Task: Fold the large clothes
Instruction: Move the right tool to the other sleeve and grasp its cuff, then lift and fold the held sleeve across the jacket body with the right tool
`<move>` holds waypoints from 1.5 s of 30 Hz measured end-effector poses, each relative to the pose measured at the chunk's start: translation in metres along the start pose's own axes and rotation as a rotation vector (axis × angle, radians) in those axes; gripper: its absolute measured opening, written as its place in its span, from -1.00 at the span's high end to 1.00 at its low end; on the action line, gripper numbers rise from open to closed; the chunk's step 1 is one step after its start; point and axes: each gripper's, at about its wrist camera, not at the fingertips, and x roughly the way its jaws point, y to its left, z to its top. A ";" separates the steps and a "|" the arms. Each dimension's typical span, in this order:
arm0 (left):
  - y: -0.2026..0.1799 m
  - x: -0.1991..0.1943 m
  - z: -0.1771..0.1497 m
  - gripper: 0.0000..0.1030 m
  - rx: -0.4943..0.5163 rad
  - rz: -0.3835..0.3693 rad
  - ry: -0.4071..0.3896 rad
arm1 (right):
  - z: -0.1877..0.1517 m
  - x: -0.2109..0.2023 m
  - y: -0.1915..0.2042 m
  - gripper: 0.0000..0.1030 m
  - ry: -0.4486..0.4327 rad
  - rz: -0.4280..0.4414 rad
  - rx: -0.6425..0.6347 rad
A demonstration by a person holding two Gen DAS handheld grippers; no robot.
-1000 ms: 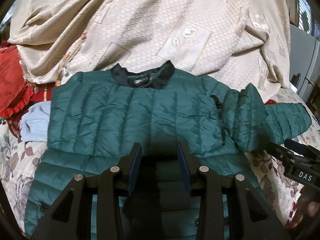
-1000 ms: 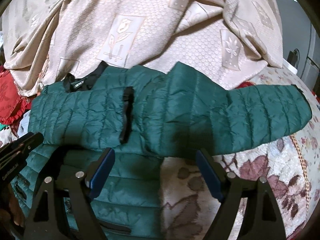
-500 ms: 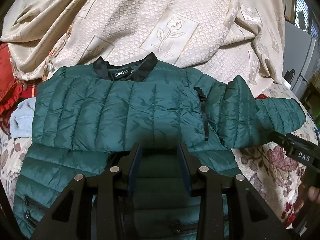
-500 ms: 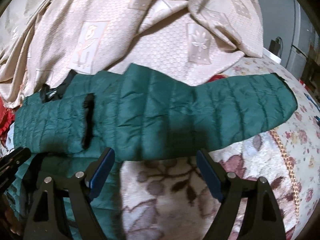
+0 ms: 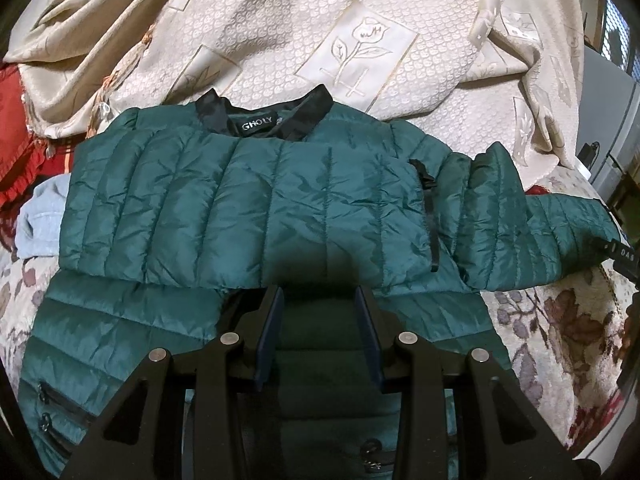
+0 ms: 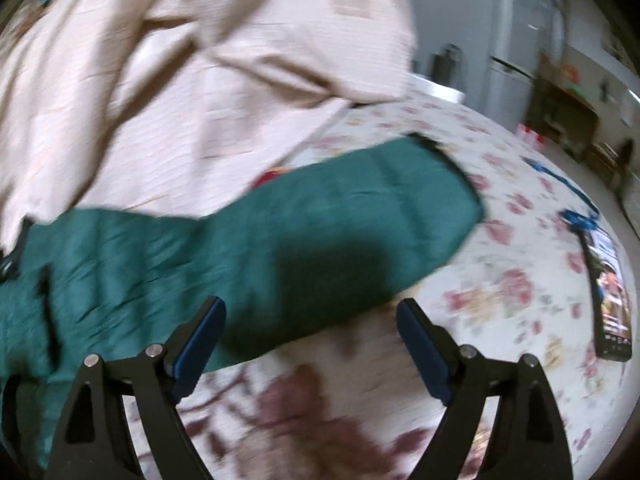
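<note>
- Green puffy jacket [image 5: 248, 200] lies flat on the flowery bed [image 5: 560, 328], with its black collar [image 5: 260, 114] on the far side.
- One sleeve is already folded across the chest. The other sleeve [image 6: 320, 216] sticks out to the right, lying on the bed.
- A cream blanket [image 5: 320, 40] is heaped on the far side, touching the collar.
- The left hand-held gripper [image 5: 319, 300] hangs over the near middle of the jacket. Its fingers are narrowly apart and hold nothing.
- The right hand-held gripper [image 6: 310, 314] is spread wide and holds nothing. It sits just near the loose sleeve. This view is blurry.
- A phone [image 6: 610, 292] lies far off to the right on the bed.
- The jacket looks light, soft and squashy. Its shiny cloth may be slippery, so a weak pinch could slide off.
- A good place to hold is likely the sleeve's cuff end, pinching both layers.
- The puffy filling may spring back, so the fold may need a pat down.
</note>
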 end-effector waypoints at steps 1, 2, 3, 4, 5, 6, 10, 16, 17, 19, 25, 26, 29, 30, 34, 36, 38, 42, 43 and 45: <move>0.001 0.000 -0.001 0.63 0.001 0.001 -0.001 | 0.002 0.002 -0.009 -0.75 0.001 -0.017 0.026; 0.002 0.001 -0.001 0.63 0.001 0.003 -0.002 | 0.004 0.005 -0.017 -0.75 0.001 -0.028 0.047; 0.004 0.001 -0.002 0.63 0.002 0.007 -0.001 | 0.006 0.008 -0.026 -0.75 0.000 -0.039 0.076; 0.006 0.002 -0.001 0.63 0.001 0.010 0.001 | 0.009 0.012 -0.036 -0.75 0.000 -0.047 0.109; 0.008 0.003 -0.001 0.63 -0.002 0.014 0.004 | 0.011 0.014 -0.042 -0.75 0.000 -0.050 0.133; 0.011 0.004 -0.002 0.63 -0.006 0.017 0.007 | 0.014 0.020 -0.048 -0.75 0.002 -0.051 0.157; 0.020 0.006 -0.002 0.63 -0.033 0.022 0.009 | 0.029 0.037 -0.050 -0.75 -0.022 -0.073 0.142; 0.029 0.008 -0.004 0.63 -0.038 0.040 0.012 | 0.040 0.052 -0.041 -0.08 -0.057 -0.091 0.097; 0.031 0.007 -0.005 0.63 -0.041 0.040 0.012 | 0.040 0.050 -0.041 0.18 -0.057 -0.081 0.097; 0.034 0.007 -0.005 0.63 -0.049 0.038 0.011 | 0.038 0.044 -0.043 0.58 -0.055 -0.024 0.114; 0.043 0.001 -0.006 0.63 -0.076 0.025 0.003 | 0.035 0.002 -0.036 0.67 -0.114 0.097 0.109; 0.045 -0.002 -0.006 0.63 -0.079 0.023 -0.001 | 0.036 -0.005 -0.033 0.67 -0.121 0.115 0.100; 0.048 -0.007 -0.007 0.63 -0.084 0.020 -0.006 | 0.036 -0.026 -0.018 0.68 -0.136 0.179 0.066; 0.050 -0.008 -0.007 0.63 -0.086 0.018 -0.007 | 0.036 -0.033 -0.012 0.68 -0.140 0.196 0.052; 0.056 -0.013 -0.007 0.63 -0.097 0.018 -0.009 | 0.027 -0.056 0.022 0.68 -0.153 0.294 -0.007; 0.060 -0.015 -0.008 0.63 -0.103 0.019 -0.012 | 0.021 -0.064 0.040 0.68 -0.146 0.348 -0.033; 0.064 -0.017 -0.009 0.63 -0.113 0.020 -0.014 | 0.012 -0.072 0.064 0.69 -0.134 0.397 -0.079; 0.074 -0.019 -0.011 0.63 -0.131 0.024 -0.015 | -0.004 -0.090 0.112 0.69 -0.112 0.467 -0.193; 0.077 -0.020 -0.011 0.63 -0.136 0.025 -0.016 | -0.008 -0.094 0.124 0.70 -0.106 0.485 -0.219; 0.083 -0.020 -0.013 0.63 -0.148 0.027 -0.017 | -0.015 -0.099 0.143 0.71 -0.089 0.510 -0.250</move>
